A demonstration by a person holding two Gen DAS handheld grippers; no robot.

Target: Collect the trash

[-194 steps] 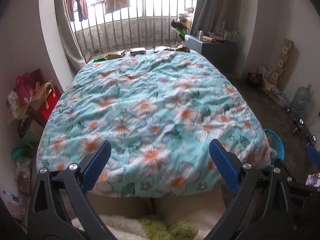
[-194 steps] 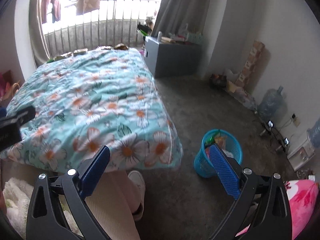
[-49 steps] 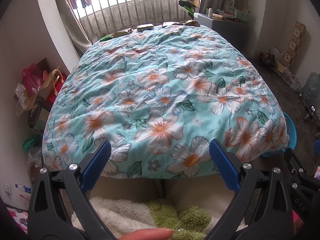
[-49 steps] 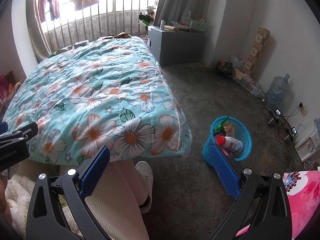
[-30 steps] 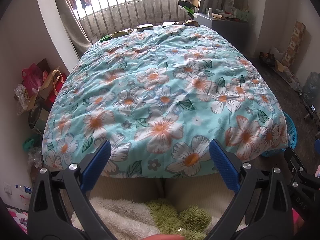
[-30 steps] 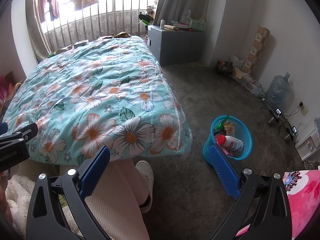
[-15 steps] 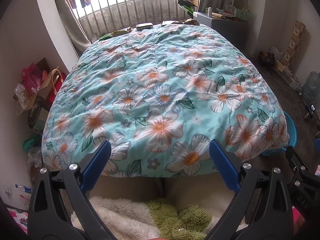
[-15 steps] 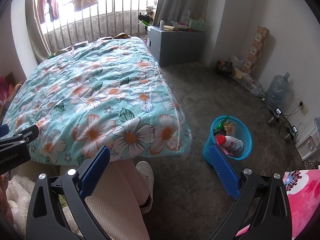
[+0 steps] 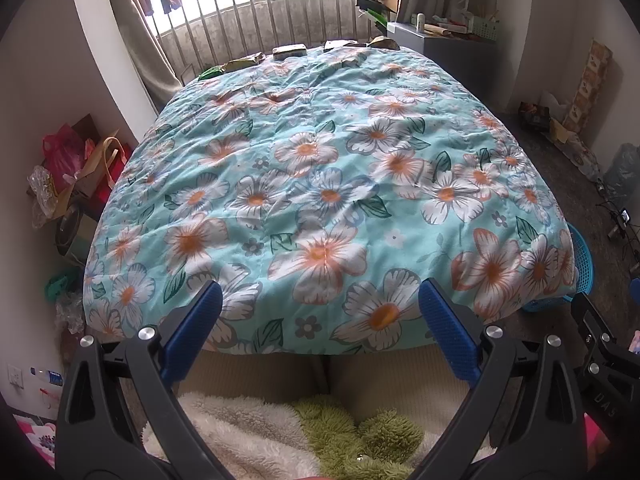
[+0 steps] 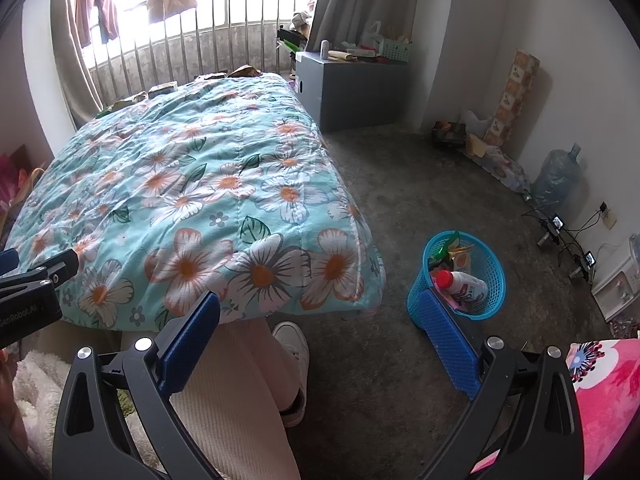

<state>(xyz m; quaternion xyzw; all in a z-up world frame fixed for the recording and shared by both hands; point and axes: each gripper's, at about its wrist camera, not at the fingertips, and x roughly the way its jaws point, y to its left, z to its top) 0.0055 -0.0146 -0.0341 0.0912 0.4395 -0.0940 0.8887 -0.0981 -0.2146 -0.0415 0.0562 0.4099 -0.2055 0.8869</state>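
A blue mesh trash basket stands on the floor by the bed's near right corner, holding a red-capped white bottle and wrappers; its rim also shows in the left wrist view as the basket. Several wrappers and packets lie along the far edge of the bed by the window bars. My left gripper is open over the bed's near edge, nothing between its fingers. My right gripper is open above the floor, its right finger just in front of the basket.
A person's leg and white shoe stand between the bed and the basket. A grey cabinet sits at the back right, a water jug and cables along the right wall. Bags pile up left of the bed.
Over 6.5 s both views rose and tilted down, so the bed and basket show more fully. In the last second almost nothing has moved.
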